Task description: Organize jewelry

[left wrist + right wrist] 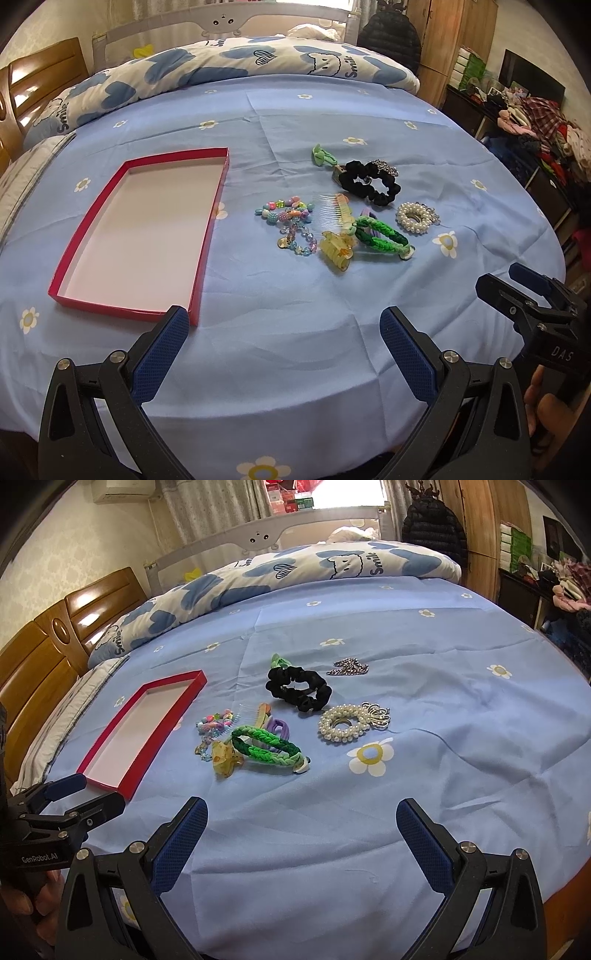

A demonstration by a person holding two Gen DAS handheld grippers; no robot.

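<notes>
In the left wrist view the left gripper [284,328] hangs released and empty before the red tray [212,236], whose long axis runs away from the camera, while in the right wrist view the right gripper [301,823], likewise spread, should approach the nearby green braided band [267,747], lying crosswise, from above, pinching across its braid.

Matt cloth sheet [295,118], glossy pearl ring [341,724]
</notes>
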